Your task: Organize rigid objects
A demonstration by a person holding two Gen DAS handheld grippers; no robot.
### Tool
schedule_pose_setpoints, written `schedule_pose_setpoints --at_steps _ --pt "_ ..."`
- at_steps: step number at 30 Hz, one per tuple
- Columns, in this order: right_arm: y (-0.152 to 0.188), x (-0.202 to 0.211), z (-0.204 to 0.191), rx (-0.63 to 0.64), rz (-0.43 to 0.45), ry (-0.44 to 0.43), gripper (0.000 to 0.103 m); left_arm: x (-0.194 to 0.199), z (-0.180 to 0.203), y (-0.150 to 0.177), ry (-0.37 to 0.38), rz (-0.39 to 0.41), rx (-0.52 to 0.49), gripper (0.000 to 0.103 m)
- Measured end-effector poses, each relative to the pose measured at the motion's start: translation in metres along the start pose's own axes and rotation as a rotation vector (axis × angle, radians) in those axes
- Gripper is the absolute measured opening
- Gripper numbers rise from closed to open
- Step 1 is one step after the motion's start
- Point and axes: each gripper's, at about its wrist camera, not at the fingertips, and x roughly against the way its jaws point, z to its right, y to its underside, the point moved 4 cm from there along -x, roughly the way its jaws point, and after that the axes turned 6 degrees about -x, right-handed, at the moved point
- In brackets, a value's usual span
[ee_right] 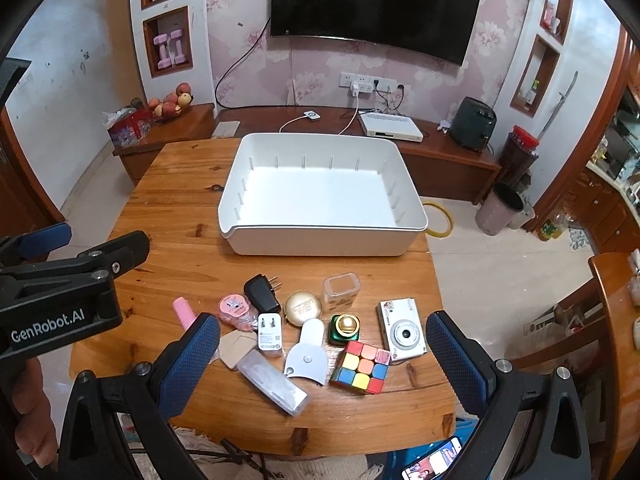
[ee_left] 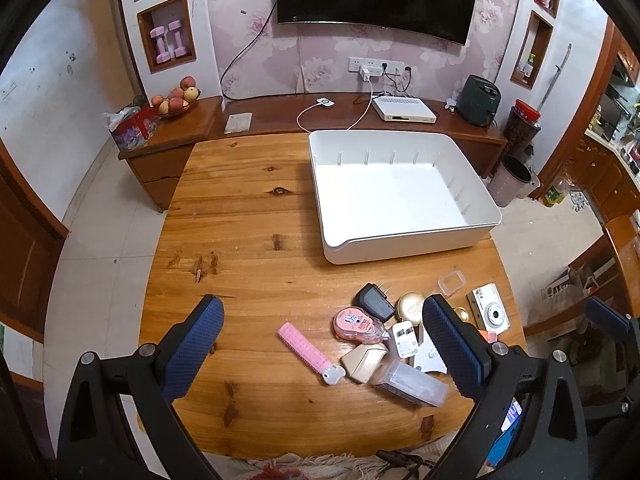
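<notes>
My left claw (ee_left: 322,338): spread wide with nothing between the 2 blue pads, held above the near half of the table.
My right claw (ee_right: 322,346): also spread wide and holding nothing, above the cluster of small things.
Table (ee_right: 172,248): round, wooden, bare on its left side.
Bin (ee_right: 324,236): white, shallow, nothing in it, on the far half of the table, well apart from both claws.
Cluster: all on the near right part of the table, in front of the bin.
Camera (ee_right: 401,334): white, lens up, at the right edge of the cluster, just beside the cube.
Cube (ee_right: 361,367): coloured puzzle cube, nearest to me, touching the camera's corner.
Black charger (ee_right: 262,293): prongs pointing at the bin, beside the gold tin (ee_right: 303,307).
White charger (ee_right: 269,335): lying flat, 2 pins up.
Pink roller (ee_left: 306,347): left end of the cluster, lying slantwise.
Clear case (ee_right: 273,387): long, lying slantwise at the near edge.
</notes>
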Motion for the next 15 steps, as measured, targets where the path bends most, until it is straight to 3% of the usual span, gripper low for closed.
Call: schedule_pose_setpoints --at_steps 15 --pt "-0.0034 -0.0025 0.0079 -0.01 -0.004 -0.045 0.103 0.0008 0.0041 -0.0039 -0.019 0.004 0.005 0.1"
